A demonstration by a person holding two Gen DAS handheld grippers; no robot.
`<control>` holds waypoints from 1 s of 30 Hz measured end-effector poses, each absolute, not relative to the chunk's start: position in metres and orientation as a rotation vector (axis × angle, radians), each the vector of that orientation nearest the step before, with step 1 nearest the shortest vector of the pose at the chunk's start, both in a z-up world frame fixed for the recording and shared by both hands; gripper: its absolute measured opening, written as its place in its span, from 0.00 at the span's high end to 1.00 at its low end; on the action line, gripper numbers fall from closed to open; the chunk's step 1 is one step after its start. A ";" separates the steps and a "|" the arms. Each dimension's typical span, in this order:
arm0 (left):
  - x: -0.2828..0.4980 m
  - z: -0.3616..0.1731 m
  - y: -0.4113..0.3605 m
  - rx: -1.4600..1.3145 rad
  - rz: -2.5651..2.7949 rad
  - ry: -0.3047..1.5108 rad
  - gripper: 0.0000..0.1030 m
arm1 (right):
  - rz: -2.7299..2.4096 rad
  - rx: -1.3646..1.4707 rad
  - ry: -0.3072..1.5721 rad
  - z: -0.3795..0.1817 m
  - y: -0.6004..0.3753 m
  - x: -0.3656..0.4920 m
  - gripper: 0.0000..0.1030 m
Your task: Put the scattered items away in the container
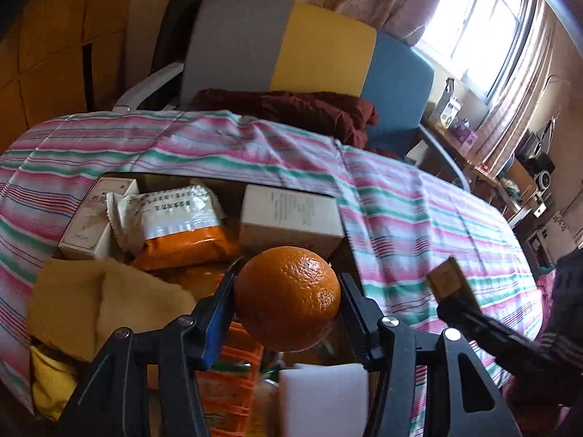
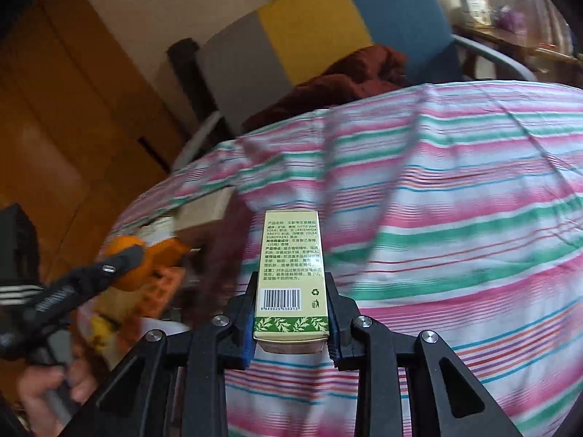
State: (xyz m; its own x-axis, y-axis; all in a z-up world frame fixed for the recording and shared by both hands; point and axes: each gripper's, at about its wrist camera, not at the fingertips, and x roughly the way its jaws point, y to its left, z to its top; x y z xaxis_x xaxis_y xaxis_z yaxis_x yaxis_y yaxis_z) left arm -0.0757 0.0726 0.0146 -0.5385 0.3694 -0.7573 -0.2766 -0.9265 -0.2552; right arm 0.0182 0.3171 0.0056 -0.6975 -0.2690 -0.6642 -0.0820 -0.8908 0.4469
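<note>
An orange (image 1: pixel 288 296) is clamped in my left gripper (image 1: pixel 287 280), which hangs over the open brown container (image 1: pixel 164 177). Inside lie white boxes (image 1: pixel 291 218), an orange-and-white packet (image 1: pixel 175 218), a yellow cloth (image 1: pixel 109 302) and a white sponge (image 1: pixel 324 397). My right gripper (image 2: pixel 290 280) is shut on a slim cream-and-green box (image 2: pixel 290 251) with a barcode, held above the striped cloth. In the left wrist view that right gripper (image 1: pixel 448 291) comes in from the right, just beside the container. The right wrist view shows the orange (image 2: pixel 122 244) at the left, blurred.
A pink, green and white striped cloth (image 1: pixel 419 218) covers the surface around the container. Behind it stands a grey, yellow and blue chair (image 1: pixel 309 47) with a maroon cloth (image 1: pixel 291 109) on its seat. A cluttered shelf (image 1: pixel 528 182) stands under the window. A person's hand (image 2: pixel 47 382) grips the left handle.
</note>
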 end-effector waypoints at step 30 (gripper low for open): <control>-0.046 0.027 0.021 -1.306 2.684 -0.182 0.36 | -2.648 1.178 -0.523 0.019 0.239 0.014 0.21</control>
